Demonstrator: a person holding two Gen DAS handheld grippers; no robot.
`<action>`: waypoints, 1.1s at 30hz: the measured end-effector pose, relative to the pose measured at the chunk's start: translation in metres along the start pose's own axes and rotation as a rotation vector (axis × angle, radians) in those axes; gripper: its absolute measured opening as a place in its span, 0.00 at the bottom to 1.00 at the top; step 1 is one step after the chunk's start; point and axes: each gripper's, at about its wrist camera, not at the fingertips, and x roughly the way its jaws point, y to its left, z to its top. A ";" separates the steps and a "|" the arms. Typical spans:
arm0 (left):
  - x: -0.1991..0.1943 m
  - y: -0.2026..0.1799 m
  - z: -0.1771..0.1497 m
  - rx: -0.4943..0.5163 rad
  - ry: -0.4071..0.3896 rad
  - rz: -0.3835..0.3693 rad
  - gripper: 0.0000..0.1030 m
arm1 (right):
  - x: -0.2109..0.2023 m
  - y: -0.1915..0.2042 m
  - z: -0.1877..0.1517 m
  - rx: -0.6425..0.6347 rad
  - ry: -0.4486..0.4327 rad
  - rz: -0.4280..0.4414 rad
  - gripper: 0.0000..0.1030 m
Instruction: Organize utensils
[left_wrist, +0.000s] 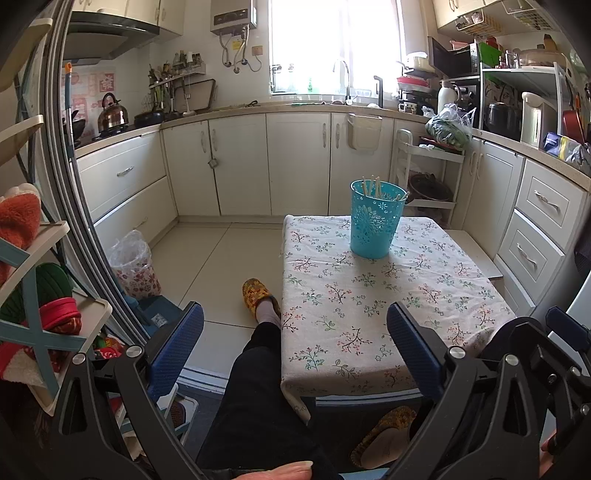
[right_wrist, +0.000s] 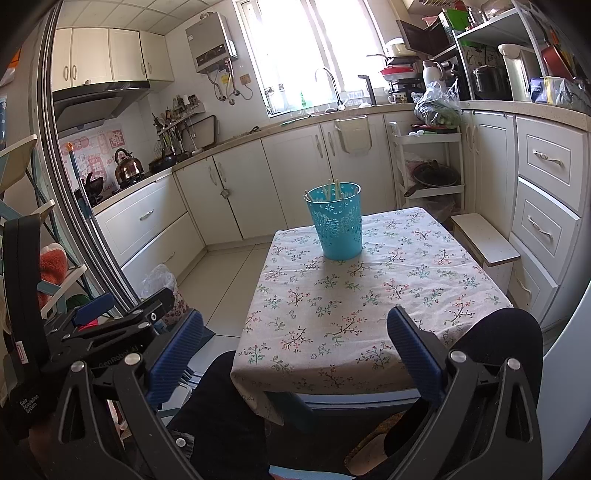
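Pale chopsticks upright in turquoise holder

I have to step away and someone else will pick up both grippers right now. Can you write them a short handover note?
Left gripper: jaws open, empty, held back from the table.
Right gripper: jaws open, empty, also at the near edge.
The blue holder stands upright toward the table's far end, with pale chopsticks in it.
Done: no utensils lie loose on the cloth.
Left: apparently nothing on the table; check for more elsewhere.

Kettle on stove, slipper on floor.
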 end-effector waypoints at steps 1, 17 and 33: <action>0.000 -0.001 0.000 0.001 0.001 0.000 0.93 | 0.000 0.000 0.000 0.001 0.000 0.000 0.93; 0.000 -0.002 -0.001 0.008 0.007 0.002 0.93 | 0.000 -0.001 0.001 0.001 0.000 0.001 0.93; -0.001 0.004 -0.008 -0.015 -0.006 -0.092 0.93 | 0.004 0.004 -0.006 0.026 0.026 0.018 0.93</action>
